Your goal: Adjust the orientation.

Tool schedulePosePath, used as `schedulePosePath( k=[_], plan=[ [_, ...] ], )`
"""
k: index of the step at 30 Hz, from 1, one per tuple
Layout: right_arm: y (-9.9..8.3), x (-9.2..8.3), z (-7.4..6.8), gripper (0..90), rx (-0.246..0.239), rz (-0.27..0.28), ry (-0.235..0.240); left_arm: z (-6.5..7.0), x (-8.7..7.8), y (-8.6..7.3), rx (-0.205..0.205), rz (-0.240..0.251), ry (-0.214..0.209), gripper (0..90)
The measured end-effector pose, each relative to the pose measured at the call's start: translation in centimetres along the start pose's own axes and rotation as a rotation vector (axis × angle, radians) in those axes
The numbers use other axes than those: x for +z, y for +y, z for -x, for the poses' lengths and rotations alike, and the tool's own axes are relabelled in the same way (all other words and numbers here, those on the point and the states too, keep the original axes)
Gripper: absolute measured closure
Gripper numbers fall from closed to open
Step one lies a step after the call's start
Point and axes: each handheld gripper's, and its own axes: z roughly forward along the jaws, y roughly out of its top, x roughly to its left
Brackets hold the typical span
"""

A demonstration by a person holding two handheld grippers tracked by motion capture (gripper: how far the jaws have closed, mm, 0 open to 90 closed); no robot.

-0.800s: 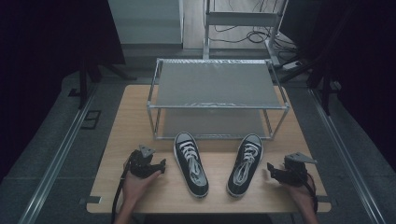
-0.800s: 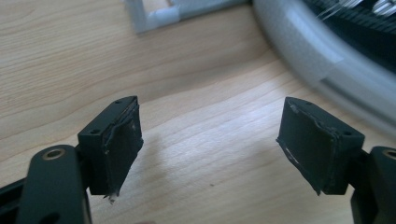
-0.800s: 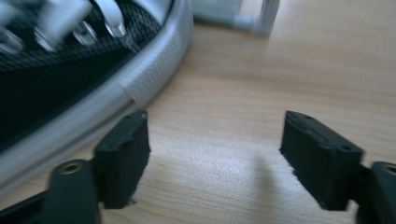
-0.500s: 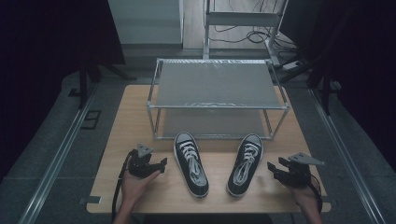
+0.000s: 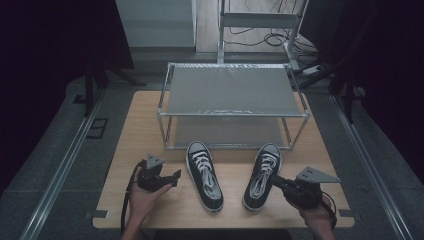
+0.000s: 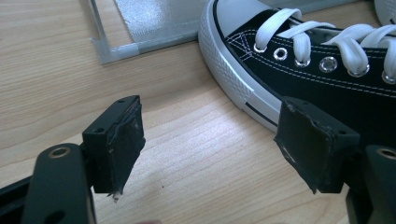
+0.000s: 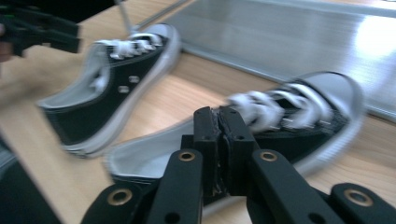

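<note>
Standing untouched on the table [image 5: 150, 125] near the empty rack [image 5: 232, 92], both sneakers remain to be shelved: left gripper [image 6: 210, 144] spread, right gripper [image 7: 218, 140] pressed together.

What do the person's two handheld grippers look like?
Both are black two-jaw tools: the left gripper and the right gripper. Each carries a grey three-cornered plate on top; a black cable trails from the left one. The left's black pads look frayed.
</note>
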Motion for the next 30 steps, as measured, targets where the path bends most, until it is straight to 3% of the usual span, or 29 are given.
schedulePosePath(
  k=[6, 14, 23, 30],
  plan=[
    [0.0, 1.6, -3.2, 89.7, -0.014, -0.009, 0.115, 0.3, -0.6, 0.0, -0.007, 0.002, -0.018, 23.4],
    [-0.4, 4.6, -7.4, 89.7, -0.066, -0.078, 0.179, 0.6, -0.6, -0.1, 0.004, -0.015, -0.031, 23.2],
    [-1.4, 7.1, -9.2, 89.7, -0.061, -0.128, 0.183, 0.7, -0.8, -0.2, 0.004, -0.010, -0.039, 23.1],
    [-2.0, 8.9, -11.0, 89.8, -0.095, -0.147, 0.124, 0.5, -1.0, -0.3, 0.004, -0.011, -0.032, 23.0]
  ],
)
